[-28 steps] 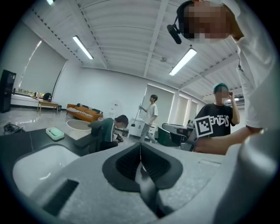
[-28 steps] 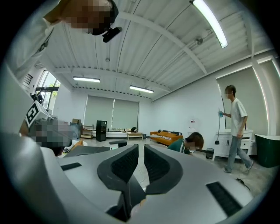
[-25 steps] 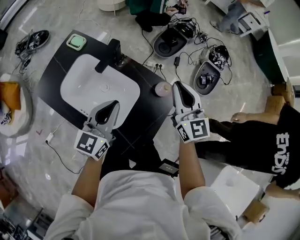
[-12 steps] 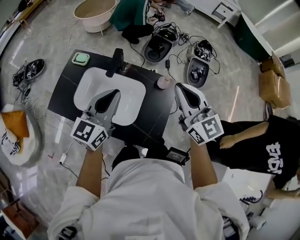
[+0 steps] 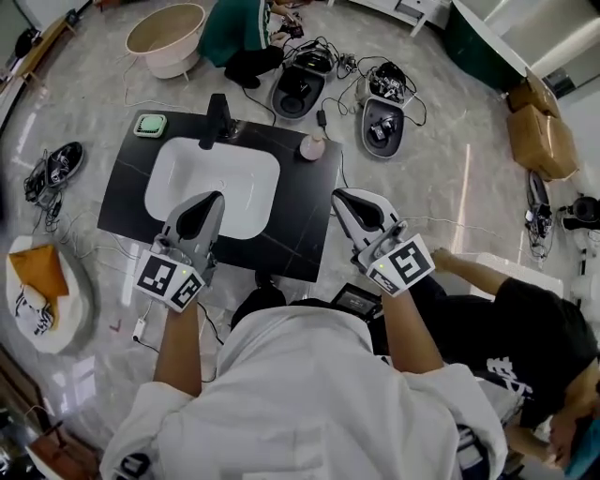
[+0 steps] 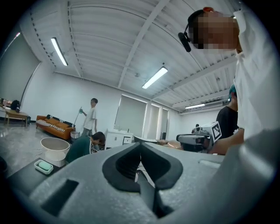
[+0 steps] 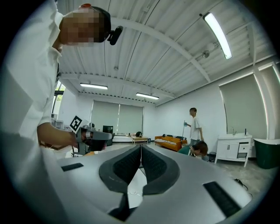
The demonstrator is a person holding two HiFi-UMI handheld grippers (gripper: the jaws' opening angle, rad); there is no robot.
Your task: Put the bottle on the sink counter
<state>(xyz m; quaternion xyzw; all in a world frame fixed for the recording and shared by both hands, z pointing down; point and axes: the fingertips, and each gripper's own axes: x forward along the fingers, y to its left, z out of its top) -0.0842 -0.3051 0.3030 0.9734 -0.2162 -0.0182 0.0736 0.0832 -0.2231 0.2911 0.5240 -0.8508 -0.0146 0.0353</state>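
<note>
A small pinkish bottle (image 5: 312,147) stands upright on the black sink counter (image 5: 305,220), at its far right corner beside the white basin (image 5: 214,186). My left gripper (image 5: 208,197) hovers over the near edge of the basin, shut and empty; its jaws meet at the tip in the left gripper view (image 6: 140,144). My right gripper (image 5: 339,195) hangs off the counter's right edge, well short of the bottle, also shut with nothing in it (image 7: 141,146). Both point level across the room.
A black faucet (image 5: 217,120) and a green soap dish (image 5: 150,125) sit at the counter's back. On the floor beyond are cables and devices (image 5: 375,117), a beige tub (image 5: 166,28) and cardboard boxes (image 5: 539,131). A person in black (image 5: 525,328) sits at the right.
Both grippers have drawn back from the counter and risen. The right gripper, which was beside the bottle, is now apart from it. The bottle stays standing on the counter.
</note>
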